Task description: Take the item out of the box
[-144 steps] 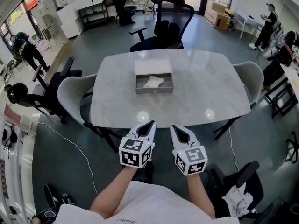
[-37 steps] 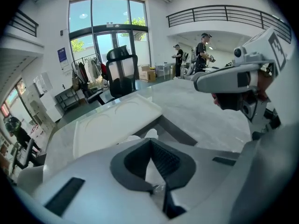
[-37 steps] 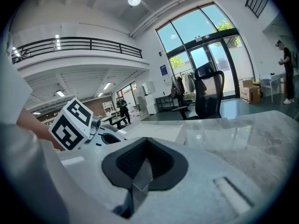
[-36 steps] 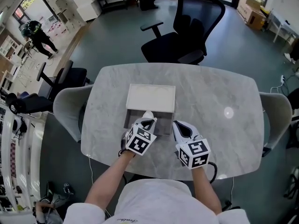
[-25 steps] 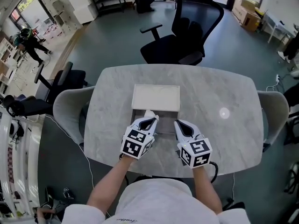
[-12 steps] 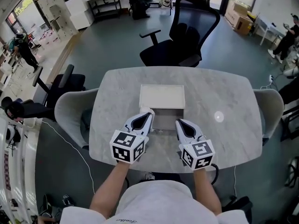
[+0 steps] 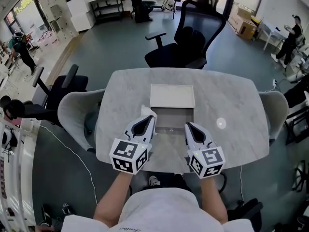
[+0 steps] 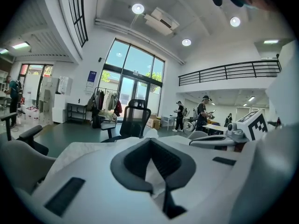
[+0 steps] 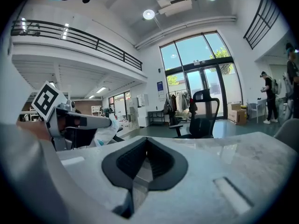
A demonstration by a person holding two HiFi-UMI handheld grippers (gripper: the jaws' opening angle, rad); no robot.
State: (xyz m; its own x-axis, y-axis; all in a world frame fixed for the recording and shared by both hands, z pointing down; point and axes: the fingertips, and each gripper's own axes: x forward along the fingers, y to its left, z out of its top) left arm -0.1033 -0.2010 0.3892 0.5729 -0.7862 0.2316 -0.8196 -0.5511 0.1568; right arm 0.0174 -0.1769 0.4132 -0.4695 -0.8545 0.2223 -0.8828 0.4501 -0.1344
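A shallow grey box (image 7: pixel 173 121) lies open on the marble table (image 7: pixel 231 105), its white lid (image 7: pixel 172 95) just behind it. My left gripper (image 7: pixel 148 115) hovers over the box's front left corner, shut on a crumpled white item (image 7: pixel 146 110). In the left gripper view the white item (image 8: pixel 153 173) fills the gap between the closed jaws. In the right gripper view the left gripper (image 9: pixel 88 120) shows raised, with the item (image 9: pixel 105 129) hanging from it. My right gripper (image 7: pixel 188 125) sits at the box's front right corner, shut and holding nothing. The tray's visible floor looks bare.
A black office chair (image 7: pixel 186 37) stands behind the table. Grey shell chairs flank it at left (image 7: pixel 77 112) and right (image 7: pixel 275 108). People stand far off in the room. The table's near edge runs right under both grippers.
My left gripper has drawn back and left out of the box with the white item in its jaws. The right gripper has stayed beside the box.
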